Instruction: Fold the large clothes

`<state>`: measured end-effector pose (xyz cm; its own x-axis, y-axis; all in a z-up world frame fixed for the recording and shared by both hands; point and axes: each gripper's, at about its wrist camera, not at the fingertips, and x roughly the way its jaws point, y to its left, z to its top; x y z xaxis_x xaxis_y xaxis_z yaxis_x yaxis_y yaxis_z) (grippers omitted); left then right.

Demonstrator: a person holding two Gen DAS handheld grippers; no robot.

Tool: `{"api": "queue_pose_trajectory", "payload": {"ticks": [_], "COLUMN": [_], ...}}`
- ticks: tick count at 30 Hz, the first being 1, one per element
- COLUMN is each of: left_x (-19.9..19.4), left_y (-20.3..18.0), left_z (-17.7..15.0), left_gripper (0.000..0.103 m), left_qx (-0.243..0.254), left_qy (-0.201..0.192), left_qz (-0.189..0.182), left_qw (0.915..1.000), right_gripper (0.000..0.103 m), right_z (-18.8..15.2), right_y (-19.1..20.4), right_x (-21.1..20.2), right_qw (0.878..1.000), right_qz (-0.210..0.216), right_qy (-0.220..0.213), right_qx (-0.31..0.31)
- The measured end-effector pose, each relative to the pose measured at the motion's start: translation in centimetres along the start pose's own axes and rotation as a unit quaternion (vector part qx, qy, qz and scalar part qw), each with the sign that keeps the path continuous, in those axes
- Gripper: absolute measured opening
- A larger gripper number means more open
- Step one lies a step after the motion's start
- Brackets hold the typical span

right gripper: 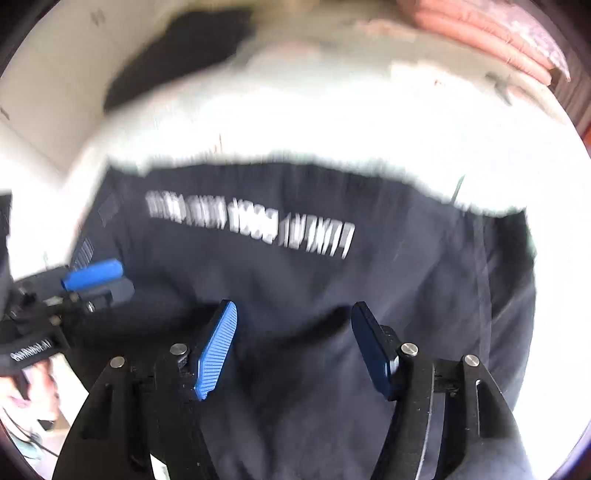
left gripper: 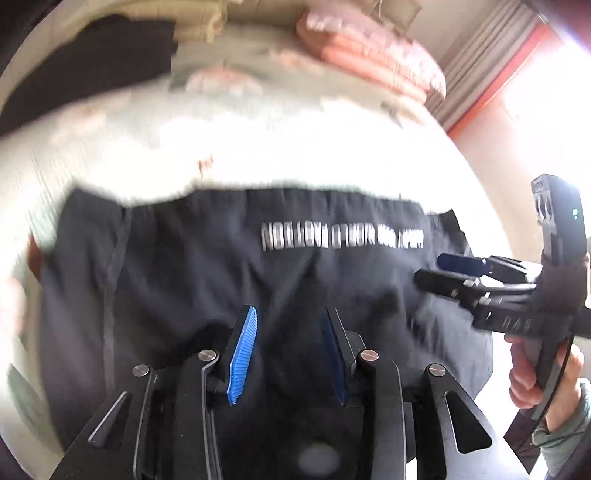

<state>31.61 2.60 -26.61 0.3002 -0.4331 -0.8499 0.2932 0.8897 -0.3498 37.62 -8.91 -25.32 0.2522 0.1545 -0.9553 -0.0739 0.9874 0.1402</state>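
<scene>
A large black garment [left gripper: 229, 280] with white lettering lies spread on a white bed surface [left gripper: 258, 155]; it also fills the right wrist view [right gripper: 332, 295]. My left gripper [left gripper: 290, 317] is open just above the cloth's near part, nothing between its blue pads. My right gripper [right gripper: 293, 310] is open wide above the cloth, empty. The right gripper shows at the right in the left wrist view [left gripper: 439, 269], and the left gripper at the left in the right wrist view [right gripper: 107, 277]. Both views are blurred by motion.
Folded pink bedding [left gripper: 373, 55] lies at the far side of the bed, also in the right wrist view [right gripper: 487, 29]. A dark item [left gripper: 85, 62] lies at the far left. A curtain and orange frame [left gripper: 495, 74] stand at the right.
</scene>
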Motion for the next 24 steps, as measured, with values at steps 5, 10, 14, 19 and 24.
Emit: {"api": "queue_pose_trajectory", "payload": {"ticks": [5, 10, 14, 19, 24], "left_x": [2.3, 7.6, 7.5, 4.7, -2.9], "left_y": [2.0, 6.0, 7.4, 6.5, 8.8], "left_z": [3.5, 3.0, 1.7, 1.6, -1.3], "left_gripper": [0.041, 0.044, 0.044, 0.044, 0.044], "left_qx": [-0.023, -0.074, -0.106, -0.073, -0.073], "left_qy": [0.003, 0.056, 0.048, 0.051, 0.035], "left_qz": [0.032, -0.002, -0.029, -0.03, -0.036], "left_qw": [0.9992, 0.9957, 0.9928, 0.9955, 0.996], "right_gripper": [0.056, 0.054, 0.054, 0.057, 0.08], "right_z": [3.7, 3.9, 3.1, 2.3, -2.7], "right_y": [0.1, -1.6, -1.2, -2.2, -5.0], "right_x": [5.1, 10.0, 9.9, 6.5, -1.3], "right_qw": [0.999, 0.998, 0.998, 0.999, 0.999], "right_qz": [-0.014, -0.009, -0.02, 0.005, -0.014], "right_qy": [0.029, 0.057, 0.049, 0.033, -0.009], "right_qx": [0.007, 0.034, 0.022, 0.03, 0.037]}}
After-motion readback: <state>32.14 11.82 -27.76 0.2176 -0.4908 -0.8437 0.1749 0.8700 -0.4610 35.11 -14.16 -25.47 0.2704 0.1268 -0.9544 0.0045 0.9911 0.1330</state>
